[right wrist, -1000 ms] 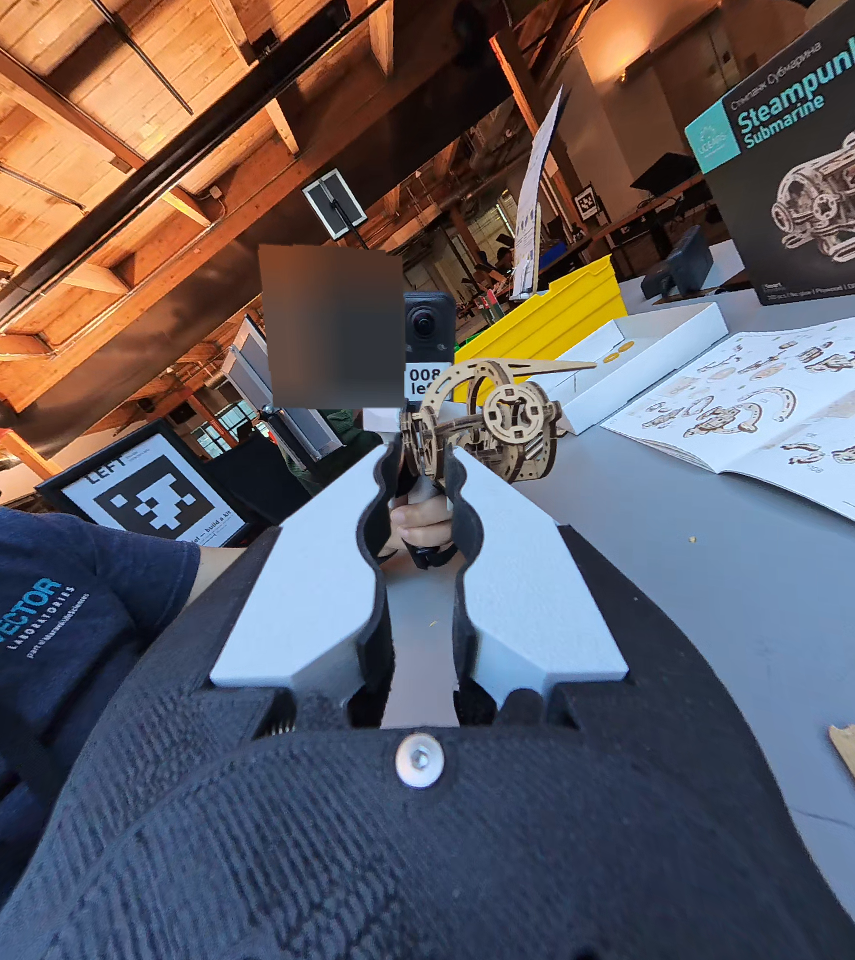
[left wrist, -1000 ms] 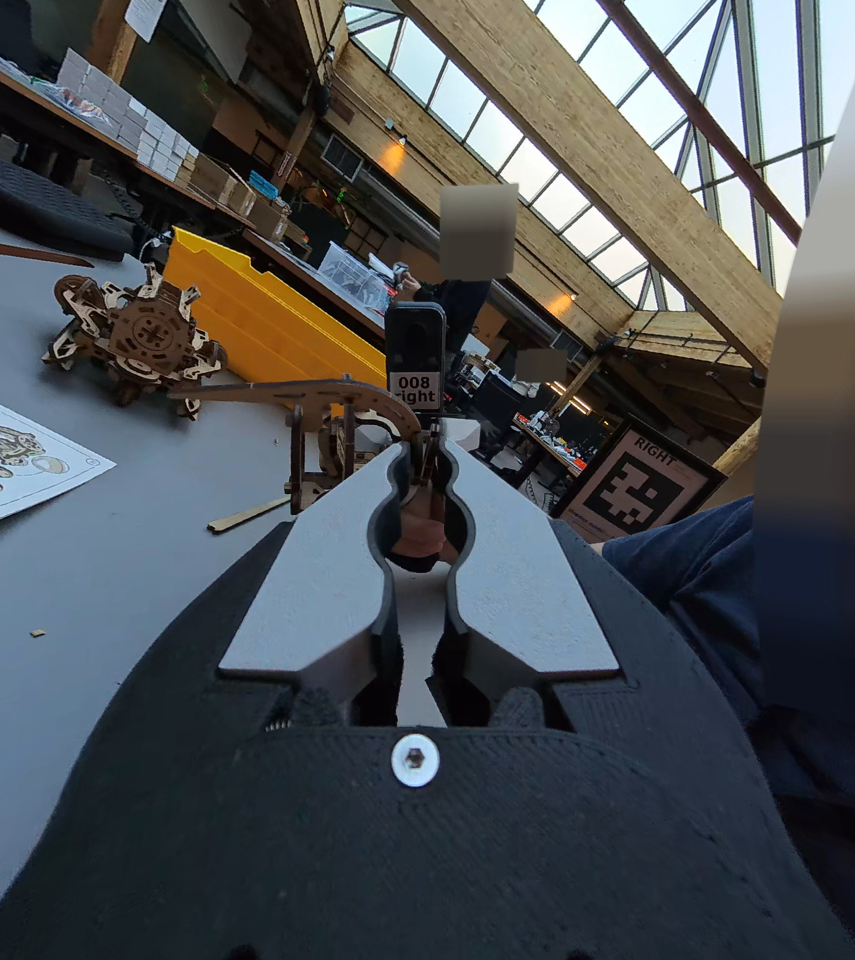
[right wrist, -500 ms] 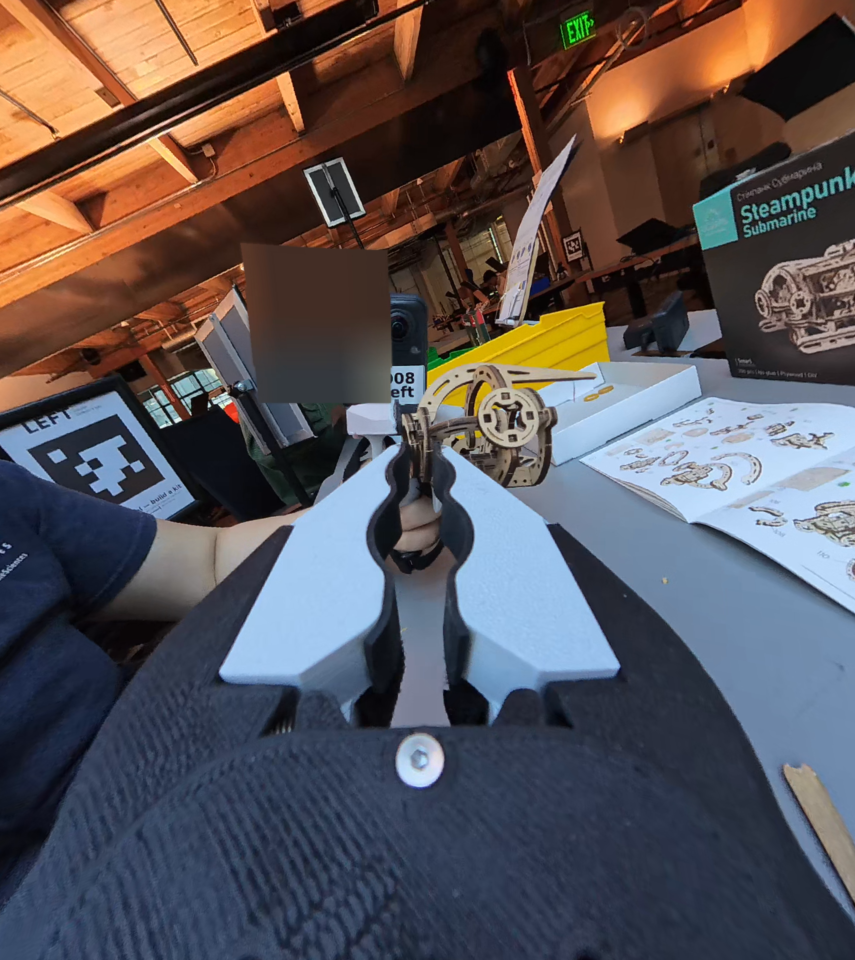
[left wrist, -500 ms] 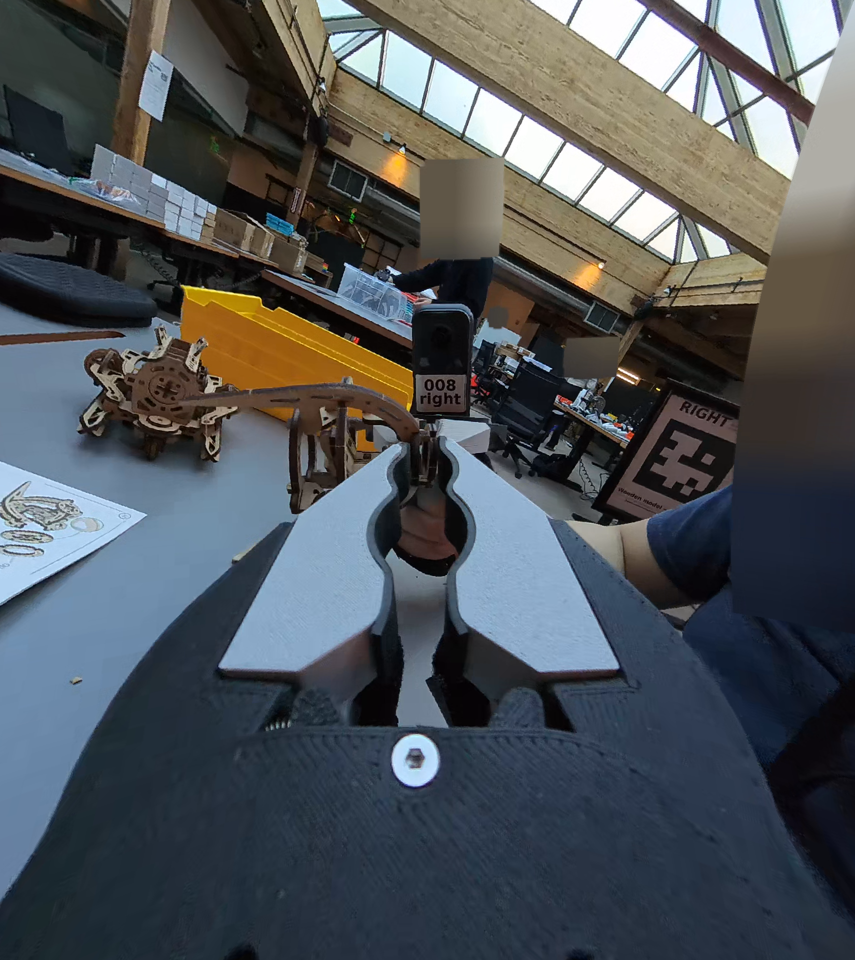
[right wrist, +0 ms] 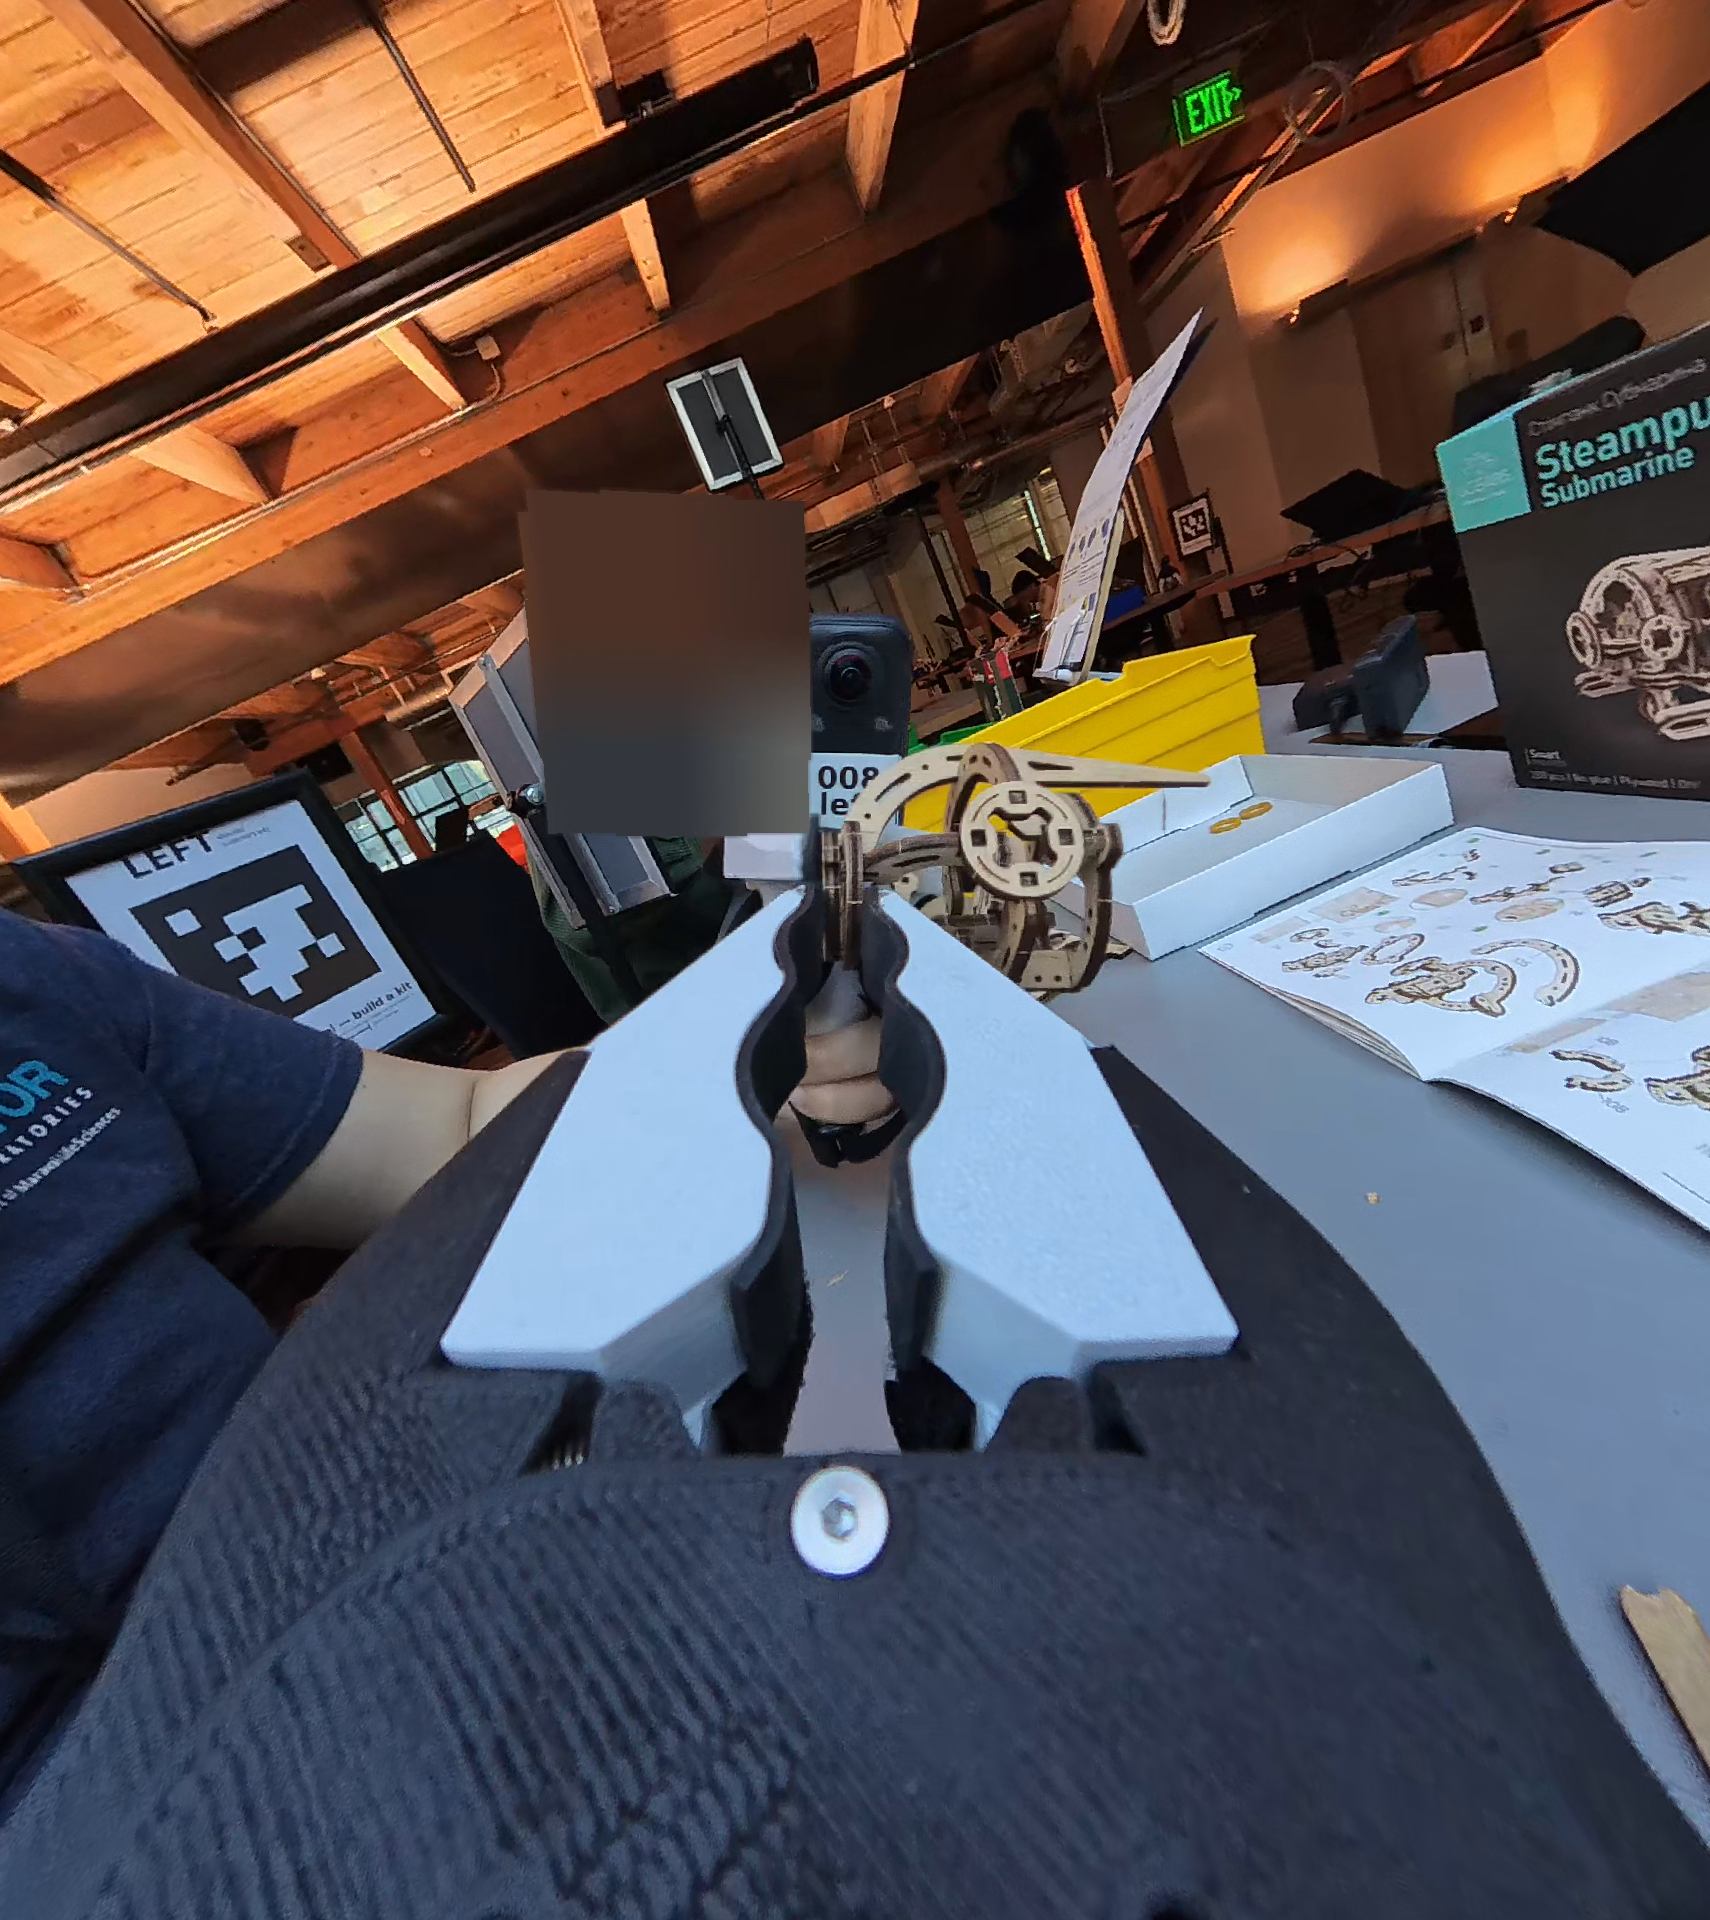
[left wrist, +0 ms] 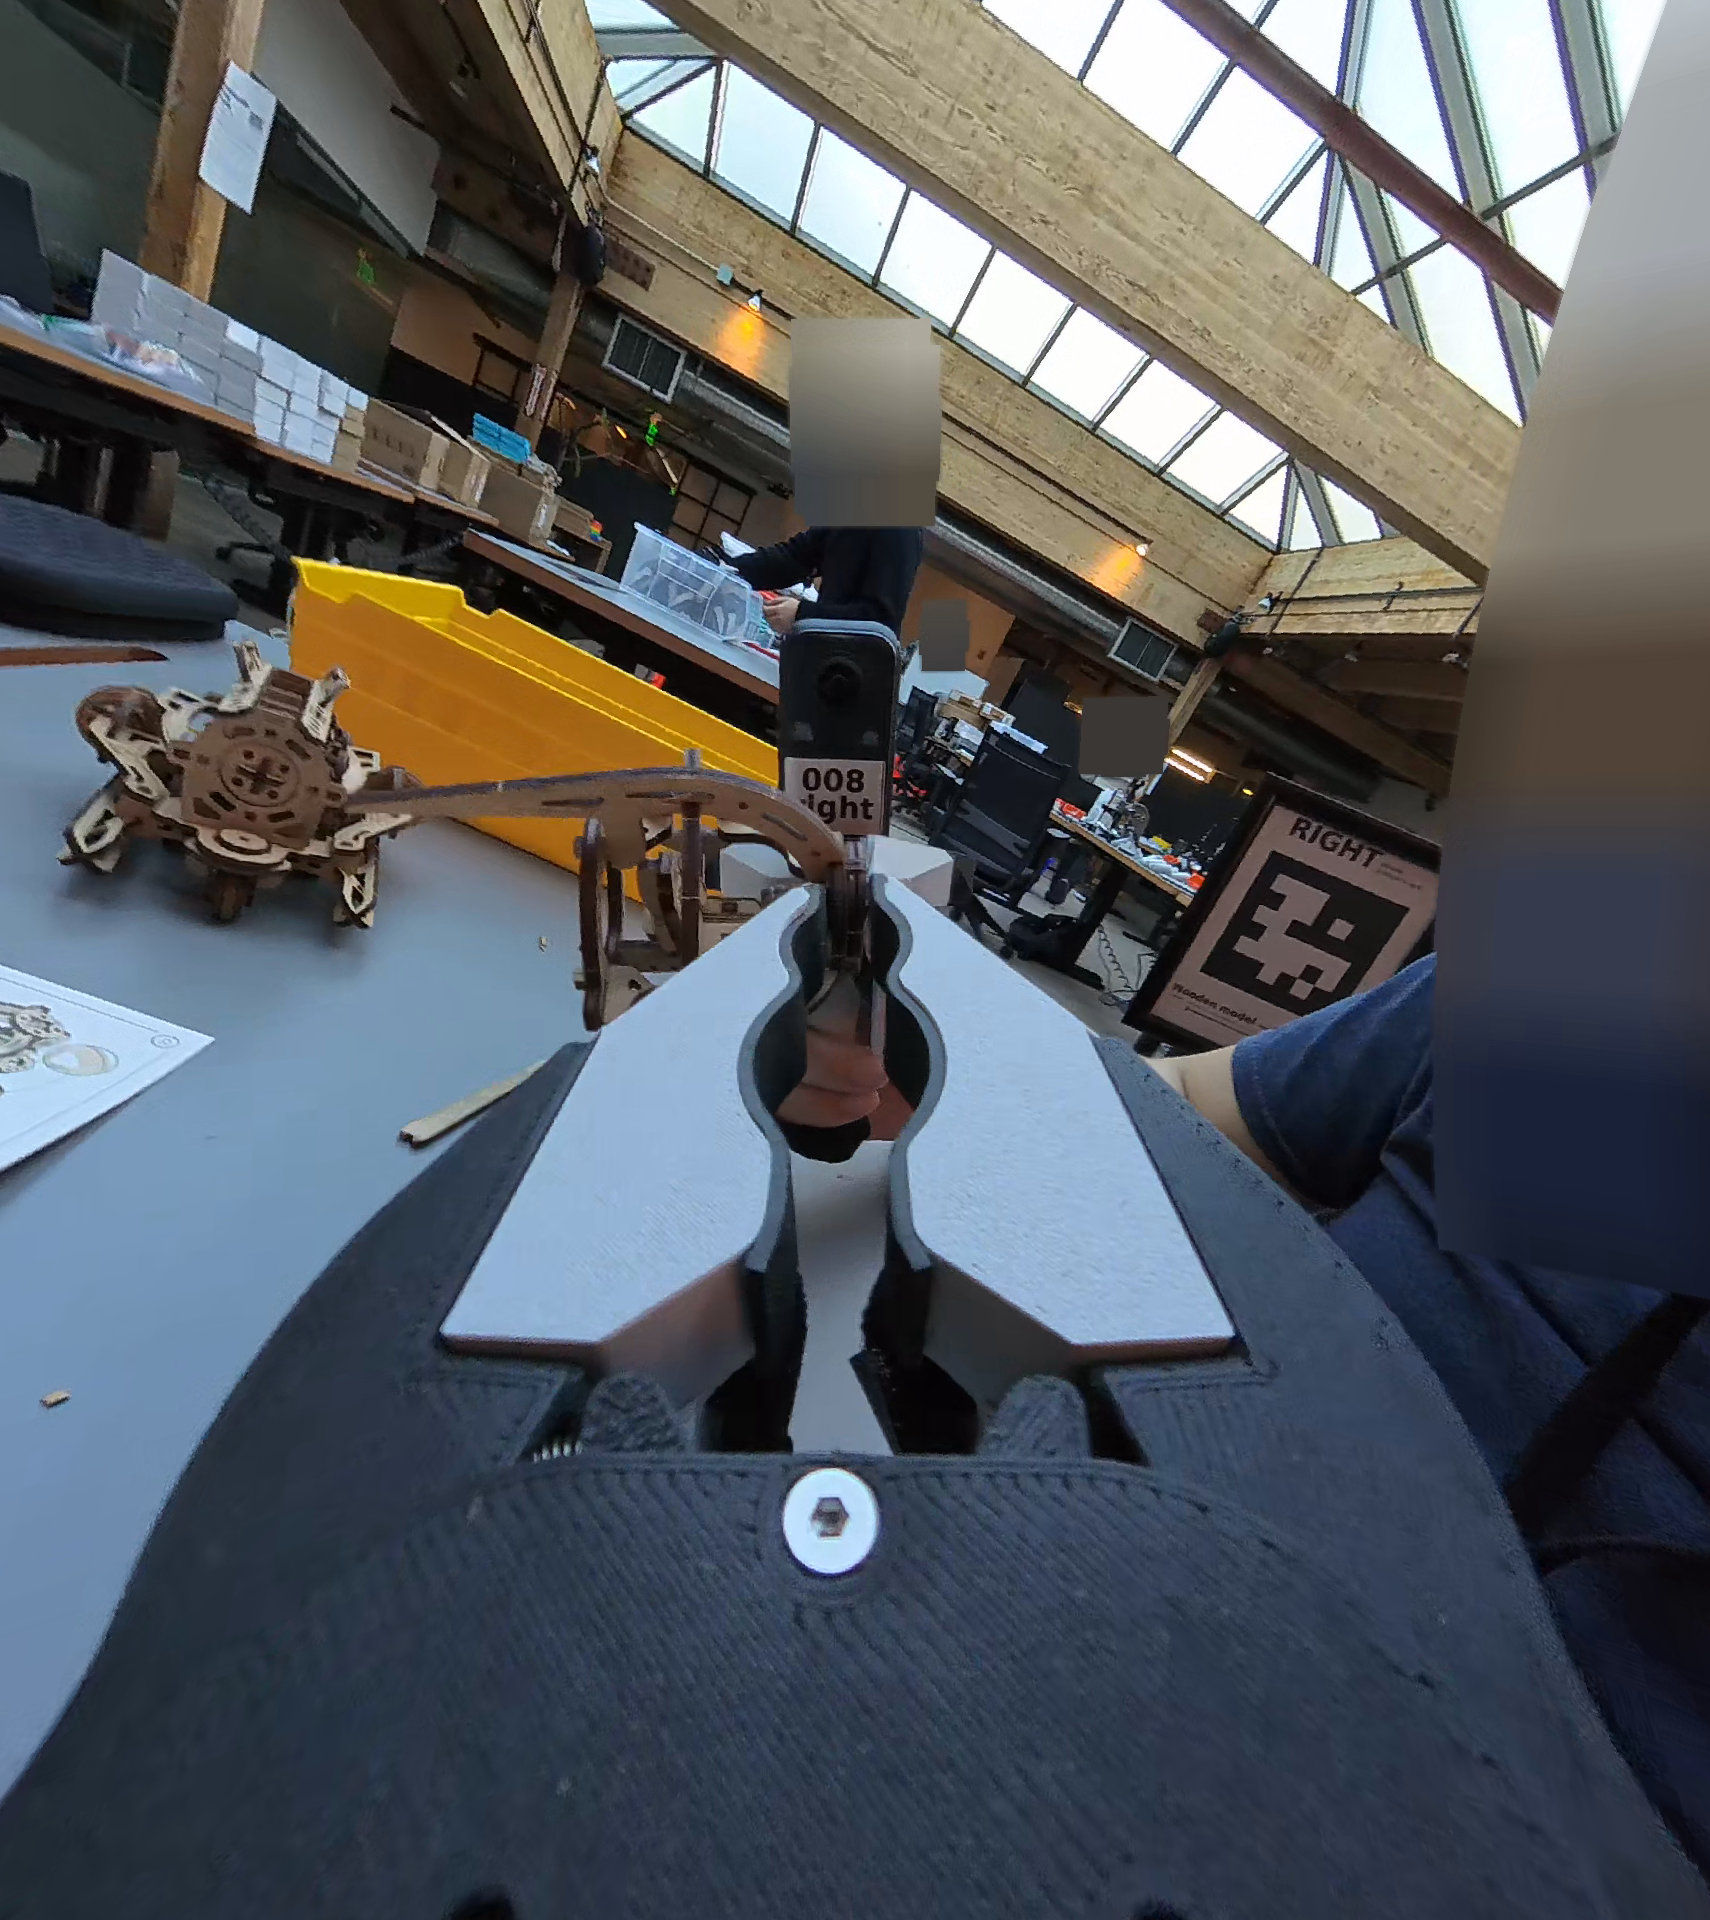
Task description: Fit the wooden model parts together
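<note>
Jaws of both grippers, left gripper (left wrist: 849,904) and right gripper (right wrist: 846,894), pinch one wooden model (right wrist: 986,862) tight, closed on it from opposite sides to keep it steady above the counter (left wrist: 207,1195).

You face lettering on a white camera label (left wrist: 835,795), a framed marker board (left wrist: 1287,920), a dark box (right wrist: 1651,582) (teal-headed) and a green ceiling sign (right wrist: 1206,104).

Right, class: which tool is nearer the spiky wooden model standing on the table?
Right, probably. The spiky wooden model stands ahead and left of the left tool, roughly level with the right tool facing it.
</note>
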Demonstrator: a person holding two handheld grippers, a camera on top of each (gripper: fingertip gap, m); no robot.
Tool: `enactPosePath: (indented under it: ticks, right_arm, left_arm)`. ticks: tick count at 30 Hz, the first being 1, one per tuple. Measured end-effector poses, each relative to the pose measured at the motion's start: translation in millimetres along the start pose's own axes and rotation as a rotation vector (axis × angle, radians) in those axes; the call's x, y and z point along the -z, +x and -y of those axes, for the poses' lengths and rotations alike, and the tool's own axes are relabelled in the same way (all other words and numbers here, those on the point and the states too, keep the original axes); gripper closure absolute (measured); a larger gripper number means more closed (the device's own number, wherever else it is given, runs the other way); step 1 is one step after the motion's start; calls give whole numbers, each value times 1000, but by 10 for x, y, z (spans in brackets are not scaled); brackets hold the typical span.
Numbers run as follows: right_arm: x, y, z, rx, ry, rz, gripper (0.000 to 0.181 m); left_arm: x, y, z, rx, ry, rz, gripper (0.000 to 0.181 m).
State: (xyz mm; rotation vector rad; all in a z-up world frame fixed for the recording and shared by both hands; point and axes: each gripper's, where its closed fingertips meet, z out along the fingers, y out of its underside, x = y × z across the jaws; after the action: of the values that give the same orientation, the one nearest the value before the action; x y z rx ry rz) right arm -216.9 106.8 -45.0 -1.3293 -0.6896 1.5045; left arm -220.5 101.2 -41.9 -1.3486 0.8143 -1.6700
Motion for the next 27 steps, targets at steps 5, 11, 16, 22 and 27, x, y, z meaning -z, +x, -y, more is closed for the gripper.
enactPosePath:
  ticks: [5,11,16,22,27]
  right_arm:
    - [-3,-13,-19,64,-25,-20,177]
    - [-2,-114,0,150,-41,-2,178]
    - [-18,-291,25,305,-39,22,177]
    - [-29,-420,33,353,-33,66,177]
    - [-30,-452,36,354,-34,79,176]
  left_arm:
    - [5,-16,-46,-32,-32,11,177]
    - [-5,83,-38,-158,-47,9,177]
    - [0,254,-22,-251,-30,-68,177]
    - [7,375,-24,-276,-19,-134,178]
    - [6,398,-27,-211,-17,-176,178]
